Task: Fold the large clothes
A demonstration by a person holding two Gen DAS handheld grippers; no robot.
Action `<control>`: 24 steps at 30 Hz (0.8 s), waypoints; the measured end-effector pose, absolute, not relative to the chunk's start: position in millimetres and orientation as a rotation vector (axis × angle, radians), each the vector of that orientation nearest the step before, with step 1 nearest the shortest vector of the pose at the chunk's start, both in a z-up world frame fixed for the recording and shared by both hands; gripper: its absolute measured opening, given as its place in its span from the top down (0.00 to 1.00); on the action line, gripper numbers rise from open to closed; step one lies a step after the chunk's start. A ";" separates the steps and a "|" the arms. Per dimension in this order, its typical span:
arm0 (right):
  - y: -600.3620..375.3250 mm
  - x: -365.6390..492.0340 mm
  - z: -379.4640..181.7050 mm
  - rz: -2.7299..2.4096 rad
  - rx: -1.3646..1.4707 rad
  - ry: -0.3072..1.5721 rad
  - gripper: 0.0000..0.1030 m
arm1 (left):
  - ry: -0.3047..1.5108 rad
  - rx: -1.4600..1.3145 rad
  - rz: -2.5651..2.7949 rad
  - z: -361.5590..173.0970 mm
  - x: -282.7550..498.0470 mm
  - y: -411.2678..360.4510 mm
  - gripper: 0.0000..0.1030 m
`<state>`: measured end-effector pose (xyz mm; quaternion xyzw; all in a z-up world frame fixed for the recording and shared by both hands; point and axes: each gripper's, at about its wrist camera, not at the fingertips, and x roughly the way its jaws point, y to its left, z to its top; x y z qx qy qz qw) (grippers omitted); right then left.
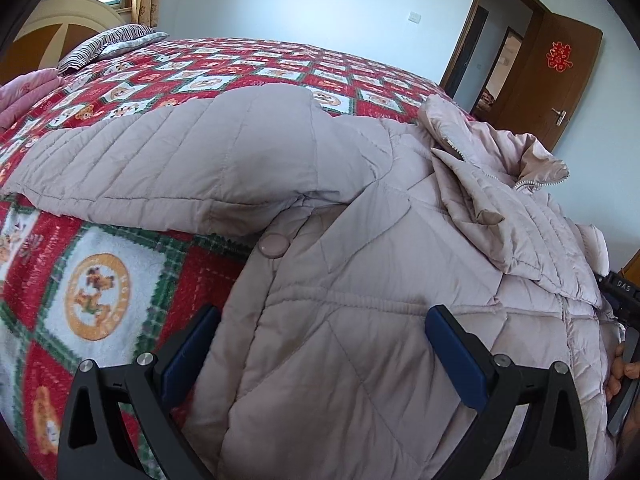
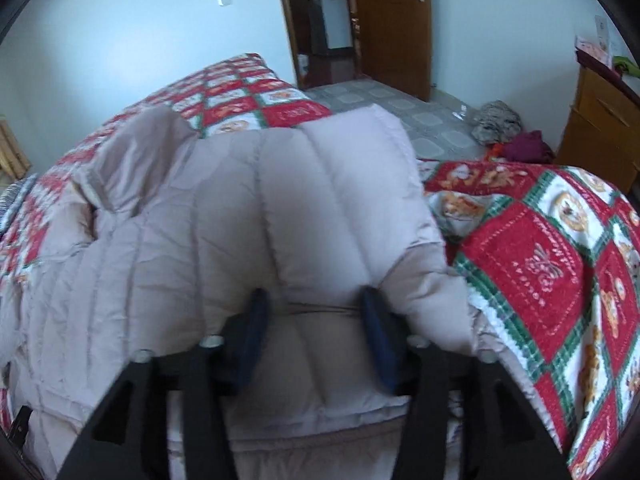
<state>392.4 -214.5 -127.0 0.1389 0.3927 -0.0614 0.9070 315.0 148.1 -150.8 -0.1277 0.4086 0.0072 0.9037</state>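
Note:
A large pale pink-grey quilted jacket (image 1: 320, 208) lies on the bed with the red patterned blanket (image 1: 100, 288). One sleeve (image 1: 160, 160) stretches left across the blanket; the collar and zipper (image 1: 500, 176) lie at the right. My left gripper (image 1: 320, 320) is open, its blue pads either side of the jacket's body near the waist seam. In the right wrist view my right gripper (image 2: 316, 308) is shut on a thick fold of the jacket's other sleeve (image 2: 340, 200), which bulges between the fingers. The other hand and gripper show at the left wrist view's right edge (image 1: 624, 360).
A striped pillow (image 1: 104, 44) and pink folded cloth (image 1: 28, 92) lie at the bed's head. An open wooden door (image 1: 560, 76) stands beyond the bed. Clothes (image 2: 504, 128) lie on the tiled floor by a wooden cabinet (image 2: 600, 120).

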 end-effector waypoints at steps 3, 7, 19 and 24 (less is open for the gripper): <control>-213.9 382.6 -123.0 -0.105 0.313 0.750 0.21 | 0.798 -0.273 0.044 -126.3 300.1 166.8 0.01; -224.0 374.8 -116.8 -0.109 0.357 0.677 0.21 | 0.608 -0.284 0.232 -79.4 281.5 230.0 0.01; -227.9 383.9 -122.0 -0.116 0.361 0.693 0.21 | 0.647 -0.592 0.706 -118.5 336.4 389.1 0.01; -230.0 384.5 -124.0 -0.115 0.367 0.697 0.21 | 0.724 -0.737 0.653 -154.1 352.7 399.0 0.35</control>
